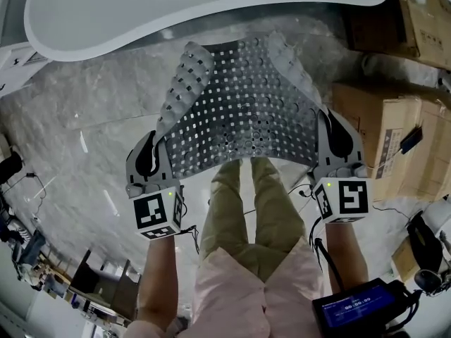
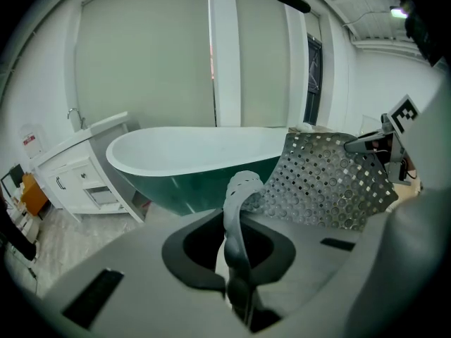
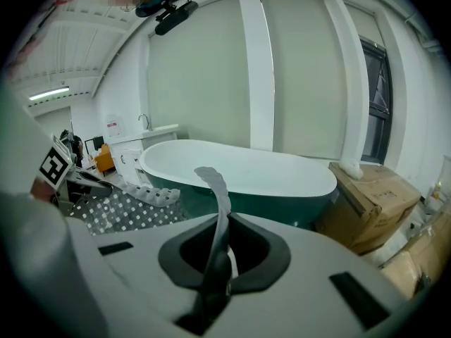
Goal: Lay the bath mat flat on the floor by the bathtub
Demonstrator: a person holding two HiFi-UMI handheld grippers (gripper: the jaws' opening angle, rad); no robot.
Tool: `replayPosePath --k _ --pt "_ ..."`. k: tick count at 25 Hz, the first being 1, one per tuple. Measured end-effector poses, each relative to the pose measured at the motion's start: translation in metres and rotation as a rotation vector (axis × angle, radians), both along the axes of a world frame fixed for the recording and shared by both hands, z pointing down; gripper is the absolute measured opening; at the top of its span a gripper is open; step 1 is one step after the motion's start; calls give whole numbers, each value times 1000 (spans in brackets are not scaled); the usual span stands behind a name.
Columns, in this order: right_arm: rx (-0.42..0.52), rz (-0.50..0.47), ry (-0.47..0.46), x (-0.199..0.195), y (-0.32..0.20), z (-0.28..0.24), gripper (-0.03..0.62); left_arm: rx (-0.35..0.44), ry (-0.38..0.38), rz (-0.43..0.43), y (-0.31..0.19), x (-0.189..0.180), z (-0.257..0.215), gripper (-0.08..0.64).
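A grey rubber bath mat full of small holes hangs spread between my two grippers, above the pale floor and just in front of the white-rimmed bathtub. My left gripper is shut on the mat's near left corner, my right gripper on its near right corner. The far corners curl upward. In the left gripper view the mat's edge runs pinched between the jaws of the left gripper. The right gripper view shows the same for the right gripper, with the tub beyond.
Cardboard boxes are stacked at the right, close to the tub's end. A white cabinet with a tap stands left of the tub. The person's legs stand under the mat's near edge. Cables and gear lie at lower left.
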State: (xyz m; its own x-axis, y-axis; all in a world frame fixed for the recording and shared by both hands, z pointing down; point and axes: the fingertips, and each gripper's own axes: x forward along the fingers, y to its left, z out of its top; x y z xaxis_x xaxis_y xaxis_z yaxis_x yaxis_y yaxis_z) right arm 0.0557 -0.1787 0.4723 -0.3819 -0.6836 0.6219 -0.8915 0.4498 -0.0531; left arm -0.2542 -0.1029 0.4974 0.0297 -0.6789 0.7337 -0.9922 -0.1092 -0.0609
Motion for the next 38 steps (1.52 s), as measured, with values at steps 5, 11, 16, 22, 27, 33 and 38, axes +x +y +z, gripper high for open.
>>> replayPosePath --k 5,11,16,22,27,33,38 --pt "-11 -15 11 -4 -3 14 26 -9 -6 8 -2 -6 15 35" --pt "-4 -22 13 4 -5 19 26 -13 -25 7 -1 -11 23 35" --pt "-9 -29 17 3 -2 35 26 -13 -23 11 -3 -10 38 35" --pt "-5 -27 18 -2 -5 44 26 -11 -18 10 -6 -13 49 35" --pt "-10 -25 23 -1 -9 57 26 -28 -19 14 -7 -15 64 35" --pt "3 -8 28 0 -1 51 26 -31 -25 22 -1 -17 63 35" --pt "6 -4 29 -3 15 48 26 -23 -26 31 8 -21 60 35"
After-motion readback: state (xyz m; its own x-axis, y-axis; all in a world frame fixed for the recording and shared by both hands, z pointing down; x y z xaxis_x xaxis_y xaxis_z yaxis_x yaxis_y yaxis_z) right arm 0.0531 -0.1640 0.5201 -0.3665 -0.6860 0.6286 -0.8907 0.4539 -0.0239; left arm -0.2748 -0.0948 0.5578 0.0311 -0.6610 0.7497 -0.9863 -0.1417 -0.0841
